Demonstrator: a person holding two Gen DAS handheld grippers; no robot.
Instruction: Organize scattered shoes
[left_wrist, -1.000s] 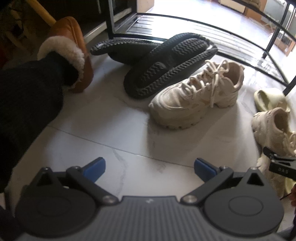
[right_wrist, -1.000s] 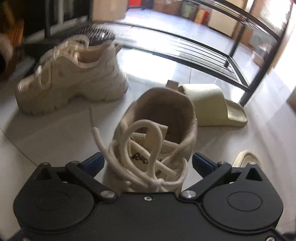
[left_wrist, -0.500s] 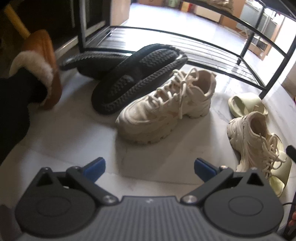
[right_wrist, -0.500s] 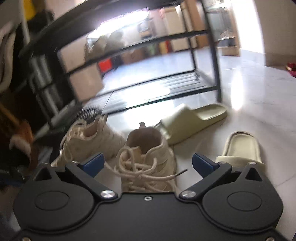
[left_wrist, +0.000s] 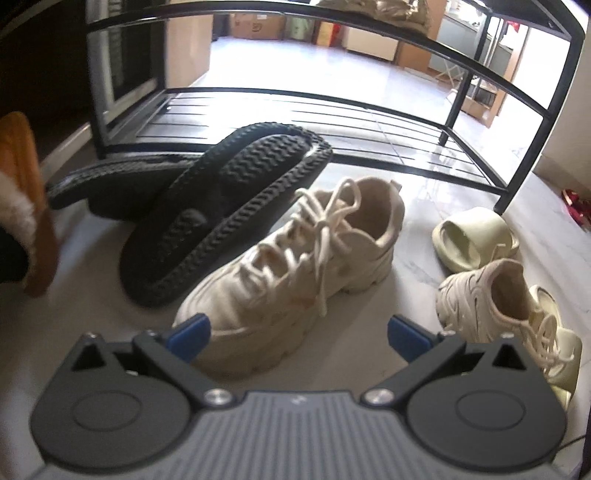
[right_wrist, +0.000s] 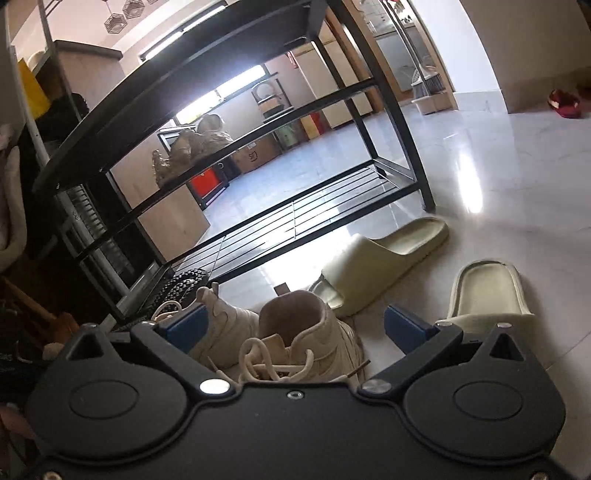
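A cream chunky sneaker (left_wrist: 295, 273) lies on the pale floor, its toe between the blue fingertips of my open left gripper (left_wrist: 299, 334). Its mate (left_wrist: 495, 306) rests at the right on a pale green slide (left_wrist: 561, 354); another slide (left_wrist: 476, 236) lies behind it. Two black slippers (left_wrist: 221, 210) are stacked sole-up at the left. In the right wrist view my right gripper (right_wrist: 295, 328) stands open above a cream sneaker (right_wrist: 303, 332), with the other sneaker (right_wrist: 225, 328) to its left and two green slides (right_wrist: 384, 258) (right_wrist: 487, 291) to the right.
A black metal shoe rack (left_wrist: 332, 122) (right_wrist: 295, 206) stands just behind the shoes, its lowest slatted shelf bare. A brown fleece-lined slipper (left_wrist: 22, 206) sits at the far left. Brownish shoes (right_wrist: 192, 147) rest on a middle shelf. A red item (right_wrist: 563, 103) lies far right.
The left gripper has moved right and closer to the cream sneaker, whose toe now lies between its tips. The right gripper has lifted and tilted up, showing more of the rack.
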